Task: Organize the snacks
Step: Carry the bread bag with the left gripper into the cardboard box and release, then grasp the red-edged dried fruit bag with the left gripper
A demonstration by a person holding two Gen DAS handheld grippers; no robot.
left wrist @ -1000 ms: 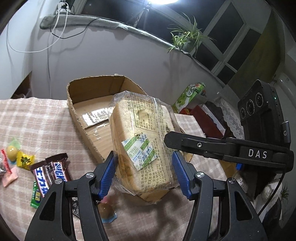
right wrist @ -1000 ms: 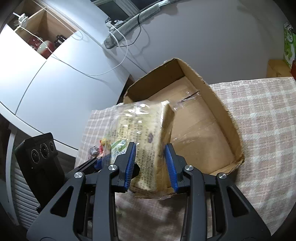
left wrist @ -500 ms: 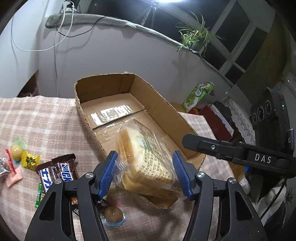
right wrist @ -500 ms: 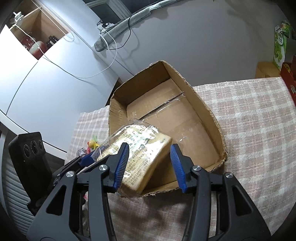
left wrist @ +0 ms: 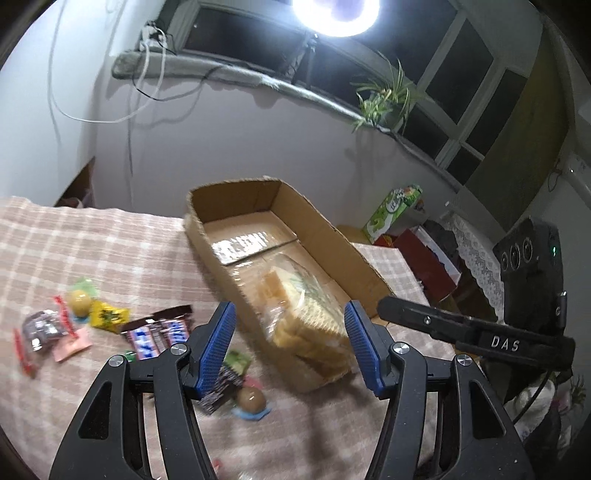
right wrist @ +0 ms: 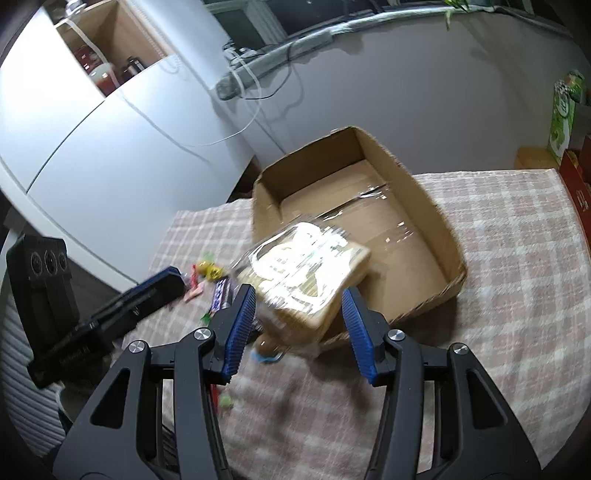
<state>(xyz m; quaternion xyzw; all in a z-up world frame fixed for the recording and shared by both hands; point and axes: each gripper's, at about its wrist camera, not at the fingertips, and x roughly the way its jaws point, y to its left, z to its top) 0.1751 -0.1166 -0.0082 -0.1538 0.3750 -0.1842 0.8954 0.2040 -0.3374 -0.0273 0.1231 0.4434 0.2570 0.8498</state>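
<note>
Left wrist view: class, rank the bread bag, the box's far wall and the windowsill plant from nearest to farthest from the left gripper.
1. Bread bag, between the fingers, in the box's near end.
2. Box's far wall, mid-picture.
3. Plant, upper right, on the sill.

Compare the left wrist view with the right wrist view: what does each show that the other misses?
Left wrist only: the window plant, the bright lamp, and the dark wrapped snack at the far left of the snack pile.

Right wrist only: the open shelf with red jars and the white cabinets under it.

Both: the cardboard box on the checked cloth, the bagged bread lying at the box's near end, the Snickers bars, the green carton, and each view's open hand-held gripper with the bread beyond its fingers.
</note>
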